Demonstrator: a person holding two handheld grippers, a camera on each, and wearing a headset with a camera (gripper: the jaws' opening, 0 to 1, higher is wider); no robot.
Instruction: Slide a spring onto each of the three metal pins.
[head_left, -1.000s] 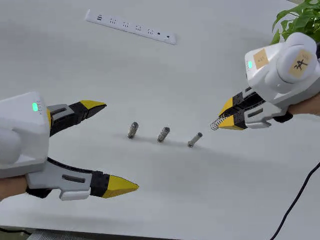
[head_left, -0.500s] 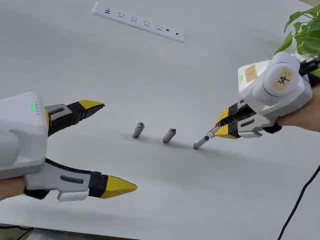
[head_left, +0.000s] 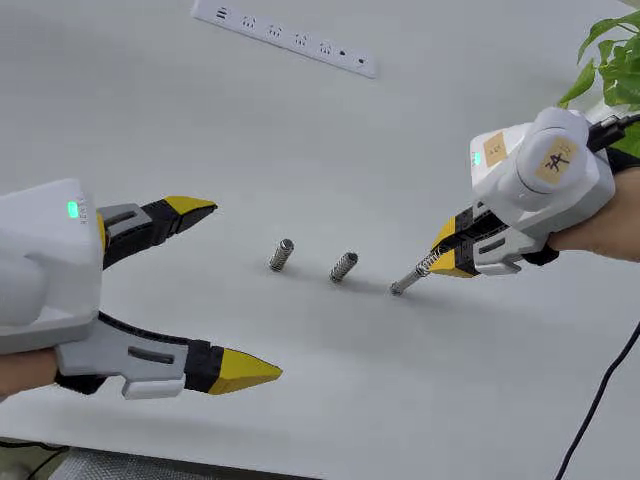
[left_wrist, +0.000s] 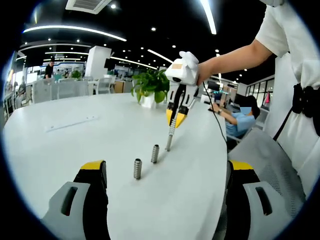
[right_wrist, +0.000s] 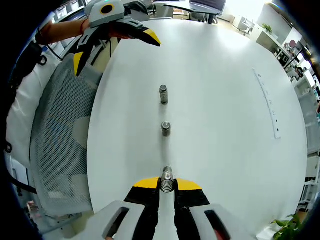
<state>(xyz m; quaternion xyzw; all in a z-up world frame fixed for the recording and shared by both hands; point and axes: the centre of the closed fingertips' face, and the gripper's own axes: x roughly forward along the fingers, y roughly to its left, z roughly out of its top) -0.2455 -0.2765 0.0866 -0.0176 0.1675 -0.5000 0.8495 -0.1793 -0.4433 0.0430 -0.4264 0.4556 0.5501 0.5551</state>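
Three metal pins stand in a row on the white table. The left pin (head_left: 281, 254) and middle pin (head_left: 343, 266) each wear a spring. My right gripper (head_left: 443, 258) is shut on a third spring (head_left: 429, 263), whose free end sits over the top of the right pin (head_left: 404, 283). In the right gripper view the spring (right_wrist: 166, 180) lies between the yellow tips with the pin top just ahead. My left gripper (head_left: 225, 290) is open at the near left, empty. In the left gripper view the right gripper (left_wrist: 176, 116) holds the spring (left_wrist: 171, 128) above the pin (left_wrist: 168, 145).
A white power strip (head_left: 285, 37) lies at the far side of the table. A green plant (head_left: 610, 50) stands at the far right, and a black cable (head_left: 600, 395) trails off the near right edge. A mesh chair (right_wrist: 65, 135) stands beside the table.
My right gripper has carried the spring down and left until its end meets the top of the right pin. The left gripper has stayed open and still.
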